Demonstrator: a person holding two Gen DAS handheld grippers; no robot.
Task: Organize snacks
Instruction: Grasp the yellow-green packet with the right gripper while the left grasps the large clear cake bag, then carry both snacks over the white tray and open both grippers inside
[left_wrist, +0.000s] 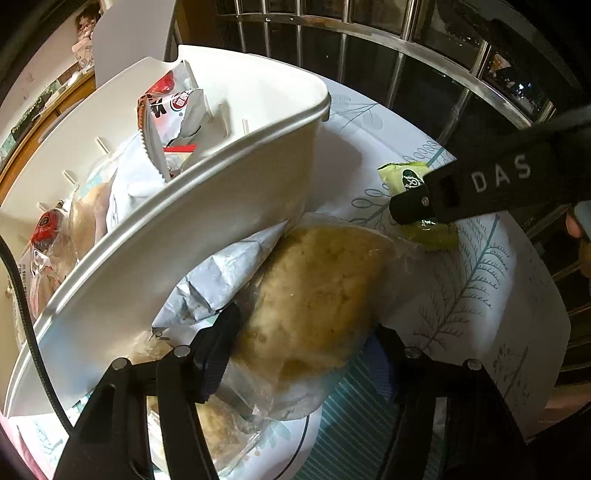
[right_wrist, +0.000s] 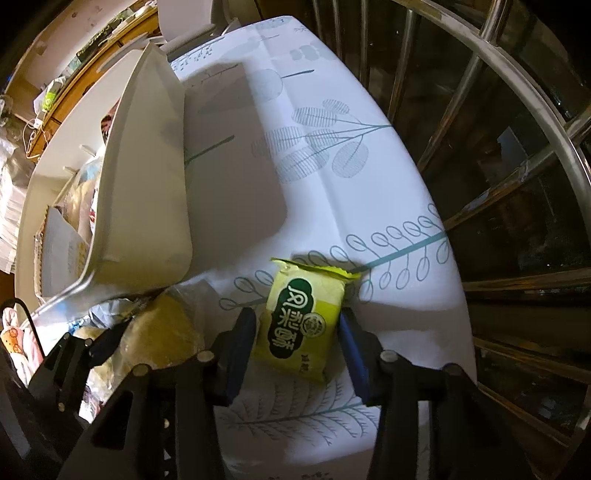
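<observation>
At left in the left wrist view, a white bin (left_wrist: 207, 206) holds snack packets. Lower centre, the left gripper (left_wrist: 295, 354) clasps a clear bag of pale pastry (left_wrist: 314, 295). In the right wrist view, the right gripper (right_wrist: 295, 343) pinches a yellow-green pastry packet (right_wrist: 303, 321) on the leaf-print tablecloth (right_wrist: 332, 184).

Bench (right_wrist: 325, 177) under a white cloth with a leaf print.
On it sits the white bin (left_wrist: 207, 221), a clear bread bag (left_wrist: 314, 295) against its wall, and a green snack packet (right_wrist: 303, 325) just beyond.
</observation>
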